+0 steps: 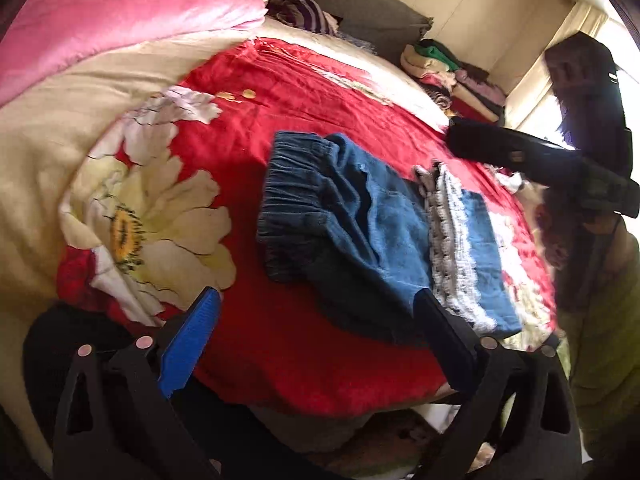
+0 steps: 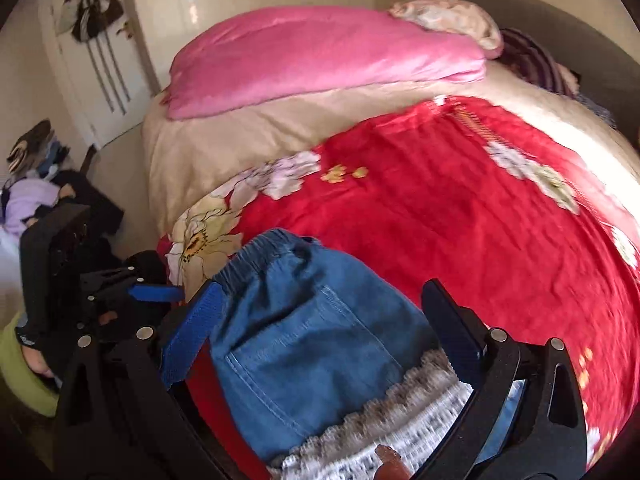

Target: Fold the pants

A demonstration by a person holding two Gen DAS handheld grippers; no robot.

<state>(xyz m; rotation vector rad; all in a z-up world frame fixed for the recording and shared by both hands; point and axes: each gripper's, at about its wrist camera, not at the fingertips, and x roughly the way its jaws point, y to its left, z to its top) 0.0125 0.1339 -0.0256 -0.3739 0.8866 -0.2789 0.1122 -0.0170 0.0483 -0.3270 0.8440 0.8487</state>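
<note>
I am reading no legible writing anywhere. My left claw [image 1: 316, 308] is hanging released, nothing between its fingers. The pants [image 1: 360, 232], blue denim with an elastic waist and lace trim, are lying folded on the red bed [image 1: 280, 88]. My right claw [image 2: 324, 304] is gaping released over them.

— Where do we lose the pants [image 2: 304, 360]? 
— In the right wrist view their lace hem runs off the bottom edge, and the right gripper [image 2: 328, 312] covers both sides of them.

— And from the left wrist? 
— The left gripper [image 1: 320, 316] hides their near corner, and we see the right gripper [image 1: 520, 156] only as a dark smear against the window glare.

— The clothes pile [image 1: 452, 80] by the wall? 
— Too small and blurred; we can't tell the garments apart.
</note>
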